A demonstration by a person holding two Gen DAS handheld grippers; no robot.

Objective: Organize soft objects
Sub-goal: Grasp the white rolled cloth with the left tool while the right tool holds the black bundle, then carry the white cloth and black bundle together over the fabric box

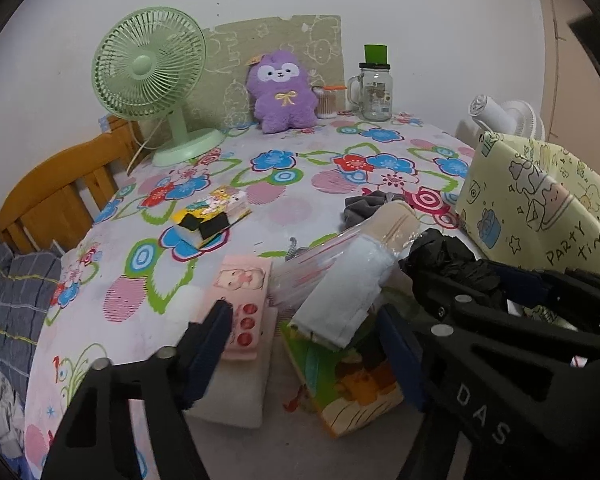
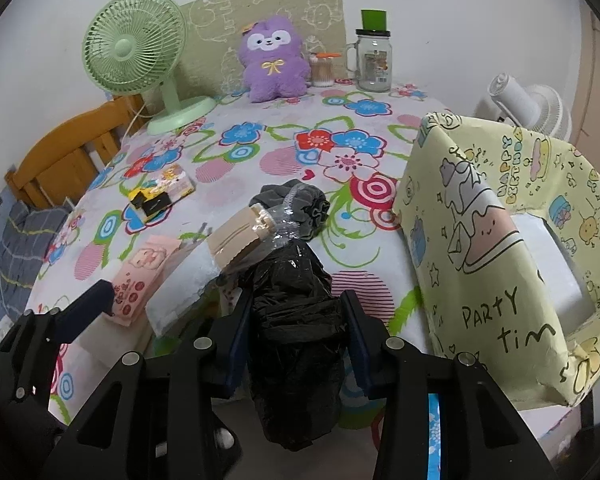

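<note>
My right gripper (image 2: 296, 316) is shut on a crumpled black plastic bundle (image 2: 296, 276), its pads pressing both sides just above the flowered tablecloth (image 2: 340, 152). The same bundle (image 1: 448, 264) shows at the right of the left wrist view. My left gripper (image 1: 306, 328) stands open. Between and below its fingers lie a clear bag of folded white and beige cloth (image 1: 352, 276), a pink packet (image 1: 248, 292) and a colourful flat pack (image 1: 352, 384). A grey ruffled cloth (image 2: 300, 200) lies just beyond the bag. A purple plush toy (image 2: 270, 64) sits upright at the back.
A box wrapped in yellow party paper (image 2: 500, 240) stands close on the right. At the back are a green fan (image 2: 136, 52), a glass mug jar (image 2: 374, 60) and a cotton-swab tub (image 2: 322, 70). A yellow and black sponge pack (image 2: 160, 196) lies left of centre. A wooden frame (image 2: 60, 160) borders the left.
</note>
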